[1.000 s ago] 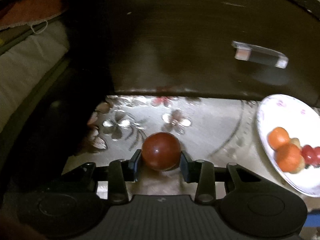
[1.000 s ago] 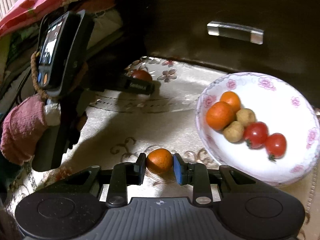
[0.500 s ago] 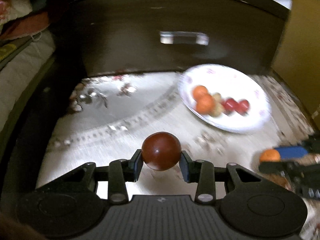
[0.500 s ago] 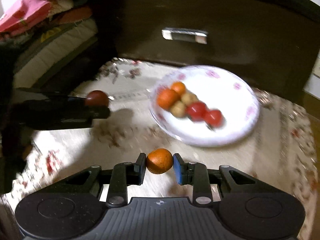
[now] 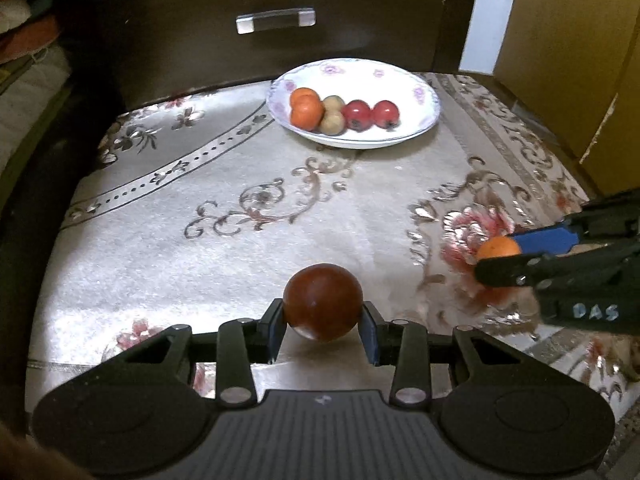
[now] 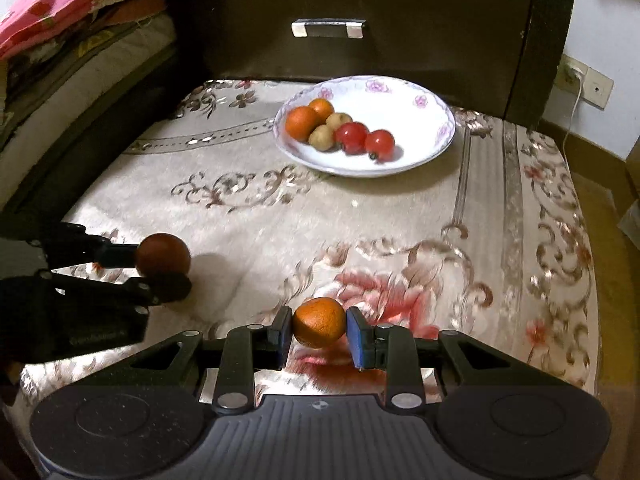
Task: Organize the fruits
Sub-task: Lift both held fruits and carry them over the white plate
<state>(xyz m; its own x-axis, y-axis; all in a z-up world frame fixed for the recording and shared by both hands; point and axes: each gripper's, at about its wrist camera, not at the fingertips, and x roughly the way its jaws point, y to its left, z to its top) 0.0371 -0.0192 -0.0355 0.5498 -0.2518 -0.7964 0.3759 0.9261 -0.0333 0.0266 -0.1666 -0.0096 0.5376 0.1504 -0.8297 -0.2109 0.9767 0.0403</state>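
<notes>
My left gripper (image 5: 323, 327) is shut on a dark red round fruit (image 5: 322, 306) and holds it above the patterned cloth; it also shows in the right wrist view (image 6: 163, 255) at the left. My right gripper (image 6: 319, 335) is shut on a small orange (image 6: 319, 322), which also shows in the left wrist view (image 5: 497, 249) at the right. A white floral plate (image 6: 420, 148) at the far side holds two oranges (image 6: 303, 123), two tan fruits (image 6: 322, 137) and two red tomatoes (image 6: 379, 143). Both grippers are well short of the plate (image 5: 416, 92).
A cream embroidered cloth (image 6: 400, 232) covers the table. A dark wooden drawer front with a clear handle (image 6: 328, 28) stands behind the plate. Folded bedding (image 6: 60, 52) lies at the left. A yellow wall or cabinet (image 5: 560, 60) is at the right.
Both grippers have drawn back and up from the table with their fruits held. The plate now sits farther off and nearer the centre in both views.
</notes>
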